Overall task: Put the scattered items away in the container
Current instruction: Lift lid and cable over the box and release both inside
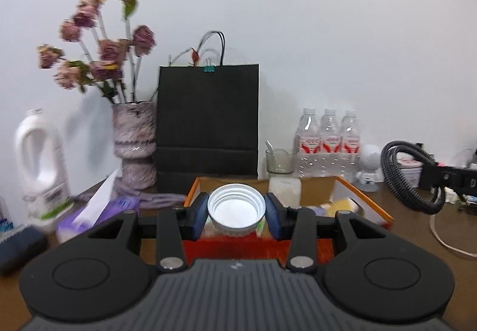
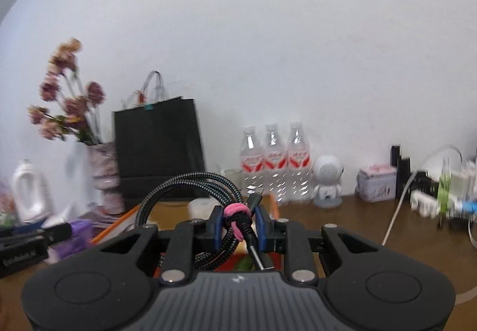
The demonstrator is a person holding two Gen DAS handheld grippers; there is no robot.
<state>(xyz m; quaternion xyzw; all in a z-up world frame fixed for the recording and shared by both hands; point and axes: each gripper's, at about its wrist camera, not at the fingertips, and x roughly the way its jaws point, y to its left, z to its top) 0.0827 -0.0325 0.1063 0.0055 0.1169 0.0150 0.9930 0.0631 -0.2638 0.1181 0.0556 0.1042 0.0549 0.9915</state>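
White bottle cap (image 1: 236, 209), its threaded hollow facing the camera, sits clamped between the blue pads of the left gripper (image 1: 236, 213), whose fingers (image 1: 200, 211) stand partly open around it, raised over the orange-edged cardboard box (image 1: 369, 201) on the brown surface (image 1: 417, 241). Right gripper (image 2: 238, 226) has its fingers (image 2: 217, 225) nearly closed on a coiled braided cable (image 2: 190, 182) bound with a pink tie (image 2: 235, 211), also above the box edge. Behind stand a black paper bag (image 1: 207, 119), a vase of dried flowers (image 1: 134, 146) and three water bottles (image 1: 328, 143)
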